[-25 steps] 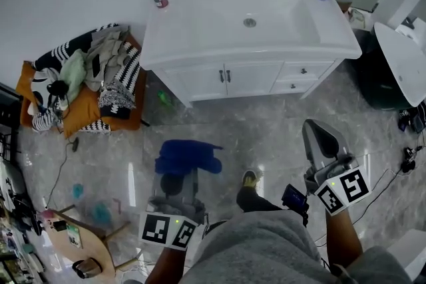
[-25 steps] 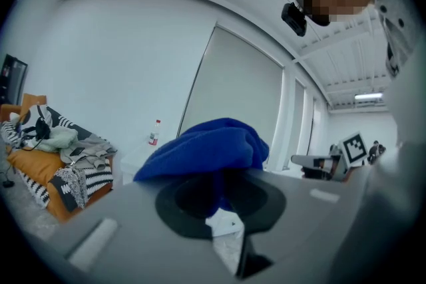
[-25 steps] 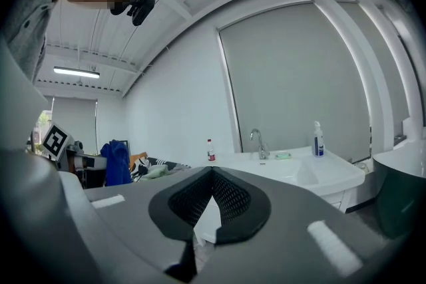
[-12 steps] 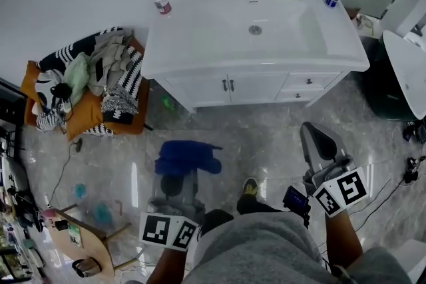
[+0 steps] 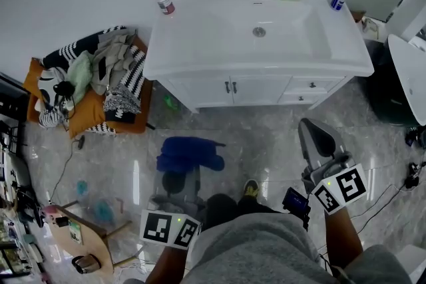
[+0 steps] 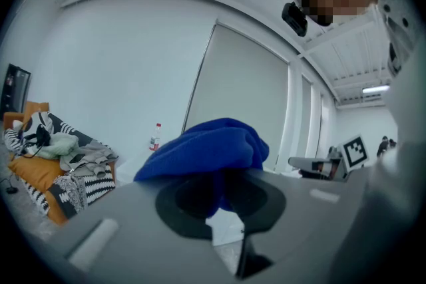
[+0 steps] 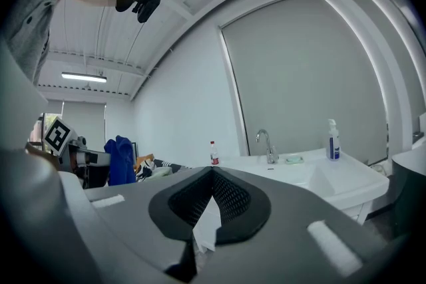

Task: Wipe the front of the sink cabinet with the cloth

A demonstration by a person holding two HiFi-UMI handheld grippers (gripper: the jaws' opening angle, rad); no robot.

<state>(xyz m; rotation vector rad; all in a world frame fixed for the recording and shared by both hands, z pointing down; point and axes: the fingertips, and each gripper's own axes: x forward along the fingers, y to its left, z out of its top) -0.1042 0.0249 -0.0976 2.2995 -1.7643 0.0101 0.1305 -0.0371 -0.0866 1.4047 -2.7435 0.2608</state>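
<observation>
One blue cloth (image 5: 190, 154) is gripped, bunched, in the closed jaws of the left gripper (image 6: 223, 196), held above the floor (image 5: 266, 136) and well apart from the white sink cabinet (image 5: 266, 88) ahead. The right gripper (image 7: 212, 199) is carried with its jaws together on nothing. The cloth is best brought up to the doors (image 5: 213, 88) at the cabinet's left front edge, pressed flat, and drawn across to the drawers (image 5: 307, 84).

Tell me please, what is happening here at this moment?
A person stands apart from the white sink cabinet, a hand-held gripper in each hand. The left hand-held gripper is shut on a bunched blue cloth; the right hand-held gripper is shut on nothing. The cloth does not touch the cabinet front yet.
</observation>
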